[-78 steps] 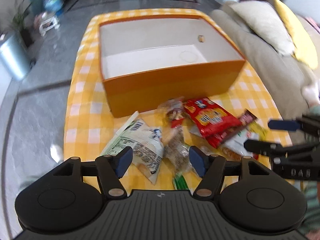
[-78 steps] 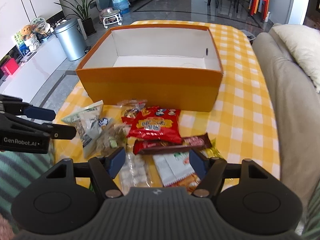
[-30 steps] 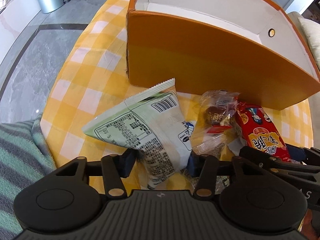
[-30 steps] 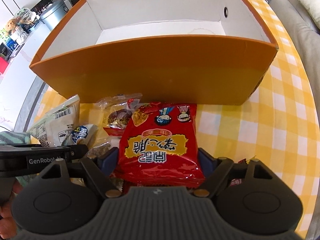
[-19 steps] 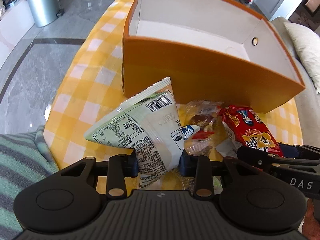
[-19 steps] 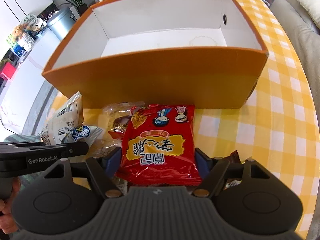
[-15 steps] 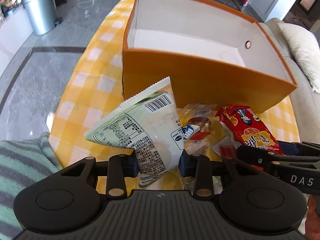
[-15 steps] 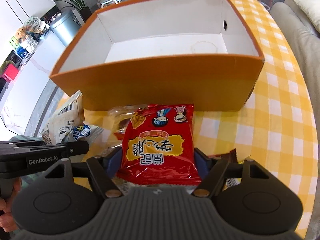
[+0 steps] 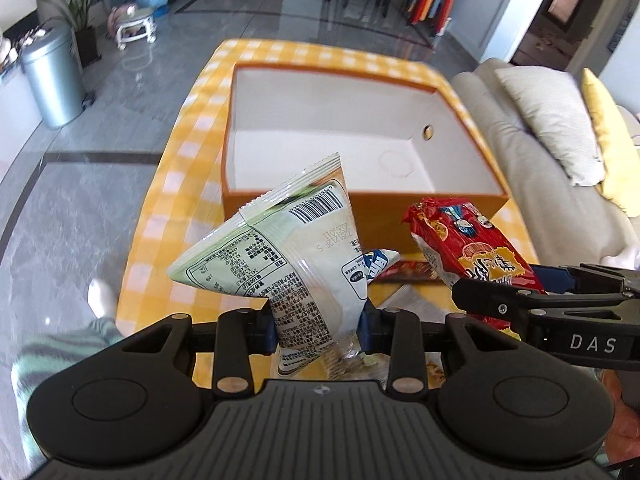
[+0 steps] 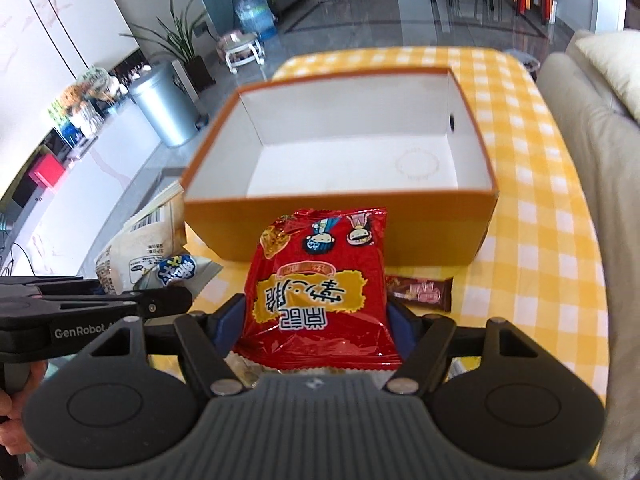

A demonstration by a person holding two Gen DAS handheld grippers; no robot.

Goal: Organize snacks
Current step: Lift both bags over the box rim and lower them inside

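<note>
Left tongs (image 9: 318,326) clenched on the white-green packet (image 9: 288,256), held clear of the table (image 9: 160,208), near side of the empty orange box (image 9: 360,120). Right tongs (image 10: 316,316) clamp the red packet (image 10: 320,288) likewise. Risk: slick film slipping from the pinch, or packets clipping the near wall.

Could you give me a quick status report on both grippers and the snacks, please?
Left gripper shut on white-green packet. Right gripper shut on red packet. Both lifted short of orange box; nothing blocking it.
</note>
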